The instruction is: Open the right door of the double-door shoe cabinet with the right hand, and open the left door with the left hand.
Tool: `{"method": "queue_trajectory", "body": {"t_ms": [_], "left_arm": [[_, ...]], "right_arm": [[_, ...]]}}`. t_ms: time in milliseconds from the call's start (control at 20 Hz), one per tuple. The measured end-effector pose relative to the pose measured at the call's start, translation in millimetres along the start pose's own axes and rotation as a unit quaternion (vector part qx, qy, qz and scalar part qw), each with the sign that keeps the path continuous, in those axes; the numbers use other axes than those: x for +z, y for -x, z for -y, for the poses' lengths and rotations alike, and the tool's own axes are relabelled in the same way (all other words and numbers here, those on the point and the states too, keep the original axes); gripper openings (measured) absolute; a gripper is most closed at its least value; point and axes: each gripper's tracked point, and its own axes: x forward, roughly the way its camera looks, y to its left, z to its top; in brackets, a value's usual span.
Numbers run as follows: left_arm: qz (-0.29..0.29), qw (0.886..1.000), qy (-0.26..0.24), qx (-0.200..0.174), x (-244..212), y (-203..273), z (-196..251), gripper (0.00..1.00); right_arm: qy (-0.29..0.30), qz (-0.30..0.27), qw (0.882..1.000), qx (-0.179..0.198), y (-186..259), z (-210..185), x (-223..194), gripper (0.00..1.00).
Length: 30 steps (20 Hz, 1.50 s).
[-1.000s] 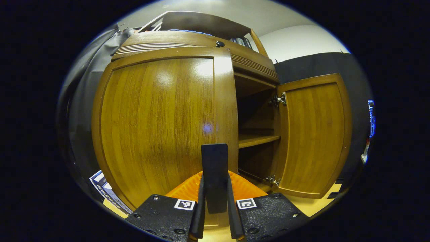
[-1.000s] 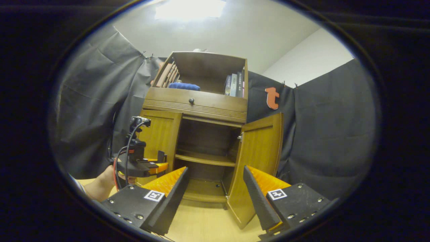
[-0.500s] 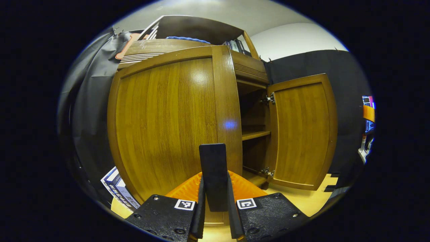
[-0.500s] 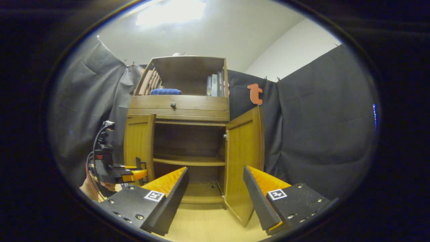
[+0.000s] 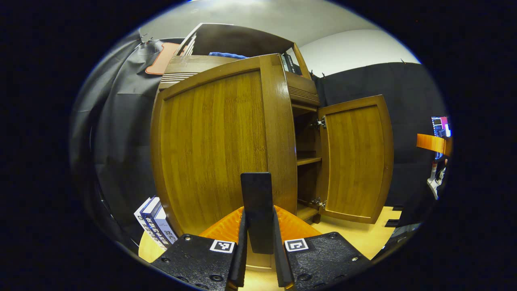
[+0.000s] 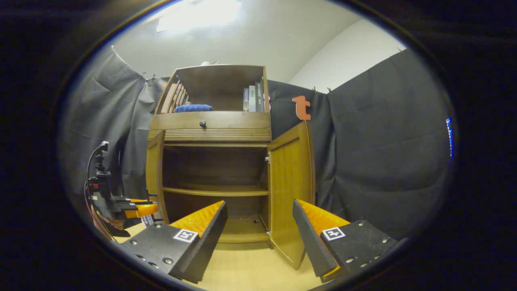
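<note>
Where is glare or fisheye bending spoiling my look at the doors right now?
Left gripper view: the left door bulges from fisheye bending, with only a soft sheen; the right door reads sharp. Right gripper view: a blown-out ceiling light up top, cabinet interior dim yet legible, both doors seen edge-on.

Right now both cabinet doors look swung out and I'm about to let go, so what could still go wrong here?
1. The left gripper looks shut at the left door edge; pulling away before opening could jerk the door.
2. Books stand on the floor beside that door; a wider swing might hit them.
3. The right door stands beside the open right gripper; moving forward could bump it.
</note>
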Motion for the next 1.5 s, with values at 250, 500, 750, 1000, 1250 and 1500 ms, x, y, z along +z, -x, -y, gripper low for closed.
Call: {"method": "queue_trajectory", "body": {"t_ms": [250,500,750,1000,1250,1500], "left_arm": [[0.01,1.0,0.0,0.009,2.5,24.8,-12.7,0.29],[0.014,1.0,0.0,0.015,5.0,43.9,-23.7,0.31],[0.018,0.999,-0.009,0.026,5.7,59.5,-34.0,0.31],[0.022,0.999,-0.013,0.039,6.3,71.1,-46.3,0.3],[0.025,0.997,-0.009,0.078,5.7,85.4,-78.0,0.26],[0.037,0.99,-0.013,0.139,7.1,102.2,-124.1,0.19]], "right_arm": [[-0.003,0.004,1.0,0.006,-2.2,-7.9,1.9,0.96],[-0.002,-0.003,1.0,0.01,-3.6,-16.1,-2.9,0.96],[0.01,0.002,1.0,0.016,-1.4,-26.0,-0.7,0.96],[0.001,-0.002,1.0,0.015,-1.5,-29.5,-3.6,0.96],[0.005,-0.001,1.0,0.018,4.2,-36.5,-1.2,0.96],[0.007,-0.003,1.0,0.028,1.7,-50.0,-3.4,0.96]]}}
